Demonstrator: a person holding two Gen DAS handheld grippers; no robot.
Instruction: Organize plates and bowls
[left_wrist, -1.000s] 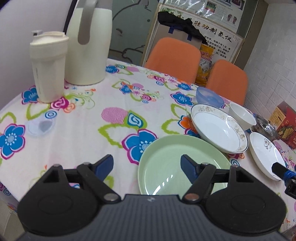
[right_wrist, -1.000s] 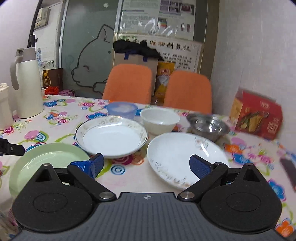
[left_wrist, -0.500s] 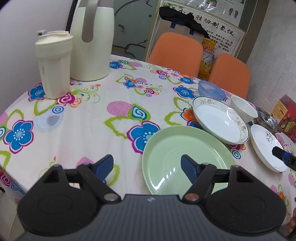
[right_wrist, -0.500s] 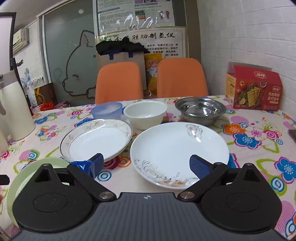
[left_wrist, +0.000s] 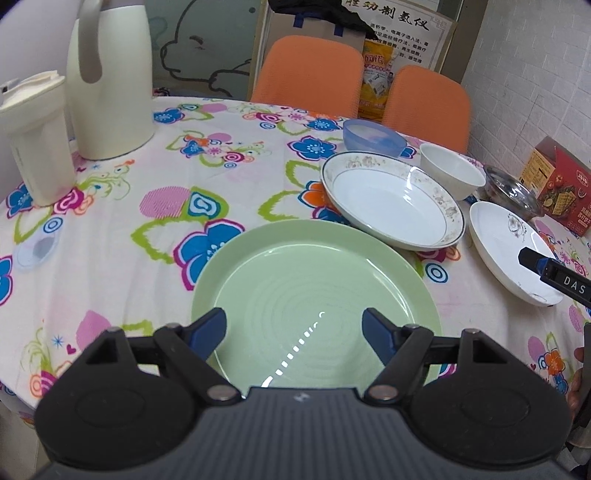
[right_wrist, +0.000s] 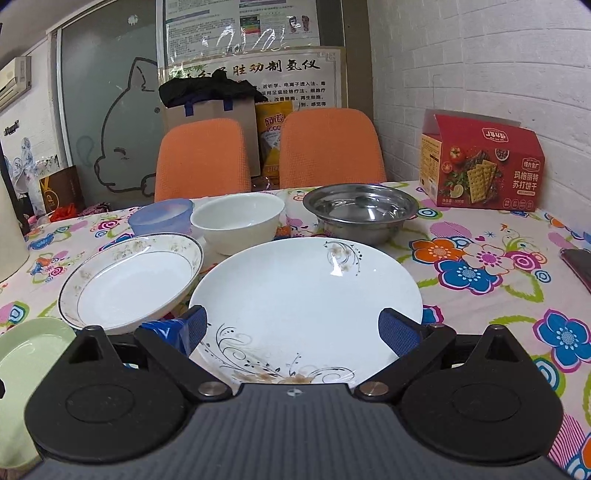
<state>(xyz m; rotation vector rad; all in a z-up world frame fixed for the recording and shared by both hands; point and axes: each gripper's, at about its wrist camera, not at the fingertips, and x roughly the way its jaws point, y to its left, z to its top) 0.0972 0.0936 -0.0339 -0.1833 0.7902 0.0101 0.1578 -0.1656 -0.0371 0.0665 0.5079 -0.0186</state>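
White scroll-patterned plate (right_wrist: 306, 295) just right of gold-rimmed plate (right_wrist: 129, 280), framed by spread, empty right gripper (right_wrist: 291, 332); left gripper (left_wrist: 293, 328) likewise released over green plate (left_wrist: 314, 295); risk: glazed rim slipping from pads.

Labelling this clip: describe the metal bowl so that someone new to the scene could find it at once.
Start at the round table with the flowered cloth and look to its far side, towards the red cracker box. The metal bowl stands there, just right of the white bowl and behind the white plate with the flower sprig. It is the only shiny steel dish.
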